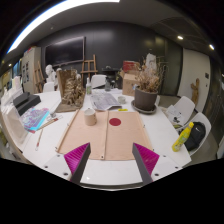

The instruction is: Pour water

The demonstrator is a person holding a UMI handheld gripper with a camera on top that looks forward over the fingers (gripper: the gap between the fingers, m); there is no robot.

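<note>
The gripper point(112, 163) hangs above the near edge of a white table point(165, 135), its two fingers spread apart and holding nothing; the magenta pads point(146, 157) face each other across a wide gap. Taking the tan mat point(105, 135) as the landmark: it lies flat on the table just ahead of and between the fingers, its near edge running close to the fingertips and its far edge reaching toward the middle of the table. On the mat, a small red disc point(115, 122) sits near its centre; a pale, upright cup-like vessel point(90, 117) stands at the mat's far left part, and this looks like the thing for pouring, though whether it holds water cannot be told. Most of the mat's surface nearest the fingers is bare, giving open room there. Beyond the mat's far right corner stands a dark pot with dried stems point(147, 95); beyond its far left corner stands a basket-like bundle of dried plants point(71, 90); between these, past the far edge, lie white papers and small clutter point(105, 100). Left of the mat lie bluish items point(36, 120) near the table's left edge; right of it, well apart, a yellow object point(181, 138) rests beside a dark rounded thing point(196, 135) at the table's right edge.
</note>
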